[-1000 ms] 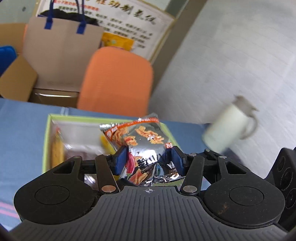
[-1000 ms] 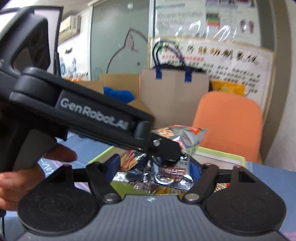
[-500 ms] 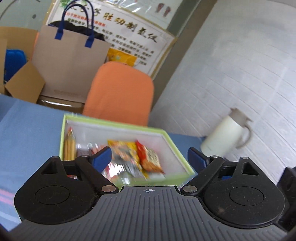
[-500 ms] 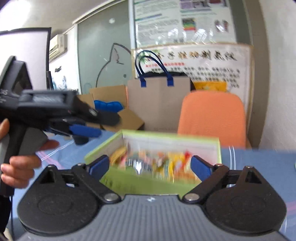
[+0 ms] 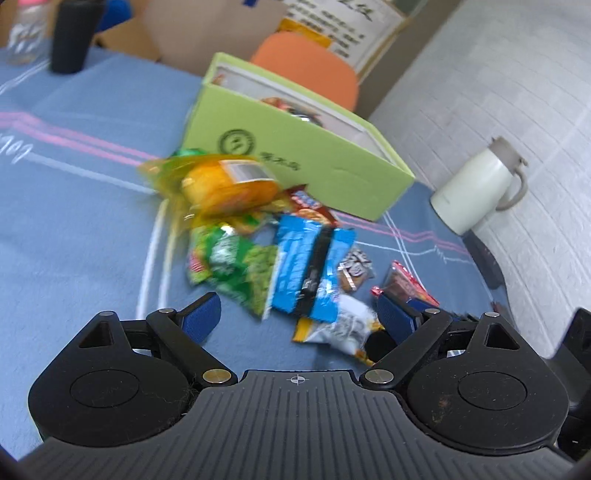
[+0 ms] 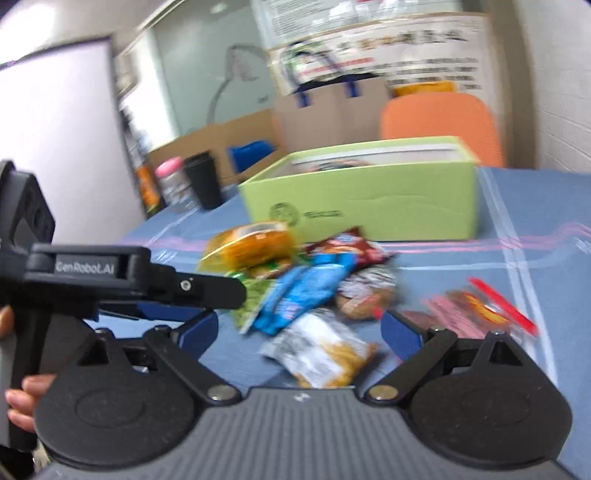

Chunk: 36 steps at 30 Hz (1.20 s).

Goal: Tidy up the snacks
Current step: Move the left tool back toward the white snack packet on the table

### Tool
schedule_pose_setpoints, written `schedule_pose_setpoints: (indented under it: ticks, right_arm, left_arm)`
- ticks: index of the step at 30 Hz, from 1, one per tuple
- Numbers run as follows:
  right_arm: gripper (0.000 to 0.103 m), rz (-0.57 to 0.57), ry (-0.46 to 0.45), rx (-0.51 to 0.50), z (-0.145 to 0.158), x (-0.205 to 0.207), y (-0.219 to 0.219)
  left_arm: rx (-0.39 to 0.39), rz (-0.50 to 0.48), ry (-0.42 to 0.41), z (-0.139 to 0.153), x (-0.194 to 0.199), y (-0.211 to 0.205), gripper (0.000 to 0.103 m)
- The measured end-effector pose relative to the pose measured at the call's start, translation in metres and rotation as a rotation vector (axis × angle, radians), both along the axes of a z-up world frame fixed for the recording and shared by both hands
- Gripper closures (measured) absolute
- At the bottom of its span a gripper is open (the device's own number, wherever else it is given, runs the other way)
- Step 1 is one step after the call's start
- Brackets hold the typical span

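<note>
Motion blur smears the orange-yellow snack packet [image 5: 225, 184] at centre frame, so you can't read its label. Your light green cardboard box [image 5: 295, 155] hides most of its contents behind its near wall. At the top left, the frame edge crops the black tumbler [image 5: 72, 35]. The red-wrapped snack [image 6: 480, 310] at right is streaked beyond recognition.

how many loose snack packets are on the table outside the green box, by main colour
orange packet: 1
green packet: 1
blue packet: 1
far red packet and near red packet: 2
brown-and-white cookie packet: 1
white packet: 1
total: 7 clearly visible; motion blur may hide another under the pile
</note>
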State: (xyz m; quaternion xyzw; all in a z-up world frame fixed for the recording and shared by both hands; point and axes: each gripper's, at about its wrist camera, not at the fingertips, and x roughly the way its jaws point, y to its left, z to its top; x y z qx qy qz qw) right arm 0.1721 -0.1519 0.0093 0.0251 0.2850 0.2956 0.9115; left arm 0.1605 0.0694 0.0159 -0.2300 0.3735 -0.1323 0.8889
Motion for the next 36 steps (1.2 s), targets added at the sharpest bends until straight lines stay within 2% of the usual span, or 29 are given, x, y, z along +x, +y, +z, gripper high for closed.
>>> schedule_pose_setpoints:
  ticks: [4,7,10,15,17,21,22,26,28,33,36]
  right_arm:
    - [0.009,0.038,0.042,-0.089,-0.013,0.015,0.023]
    - [0.009,0.024,0.041,-0.134,-0.016,-0.001,0.031]
    - [0.009,0.054,0.077,-0.076,-0.017,-0.025,0.033]
    - [0.009,-0.047,0.058,-0.132,-0.019,-0.039,0.032]
    - [0.009,-0.048,0.075,-0.12,-0.023,-0.037,0.032]
    - [0.008,-0.055,0.04,-0.164,-0.026,-0.038,0.042]
    - [0.0,-0.051,0.043,-0.168,-0.027,-0.037,0.043]
    - [0.001,-0.056,-0.013,-0.216,-0.032,-0.043,0.048]
    - [0.001,-0.069,-0.018,-0.21,-0.033,-0.044,0.047]
    - [0.001,-0.099,0.016,-0.243,-0.026,-0.042,0.052]
    - [0.001,-0.105,0.003,-0.245,-0.025,-0.044,0.05]
  left_arm:
    - [0.013,0.065,-0.031,0.01,-0.013,0.018,0.023]
    - [0.019,0.075,-0.041,0.01,-0.02,0.027,0.022]
    - [0.015,0.057,-0.024,0.004,-0.017,0.026,0.022]
    - [-0.032,-0.033,0.039,-0.009,-0.008,0.004,0.023]
    - [-0.022,-0.052,0.044,-0.01,-0.007,-0.005,0.023]
    - [0.018,-0.076,0.063,-0.011,-0.005,-0.025,0.023]
    - [0.04,-0.076,0.068,-0.011,-0.004,-0.029,0.024]
    - [0.104,-0.081,0.072,-0.01,-0.004,-0.042,0.024]
    - [0.13,-0.09,0.069,-0.009,-0.004,-0.046,0.024]
    - [0.136,-0.099,0.064,-0.01,-0.007,-0.05,0.024]
    - [0.134,-0.1,0.065,-0.01,-0.006,-0.05,0.024]
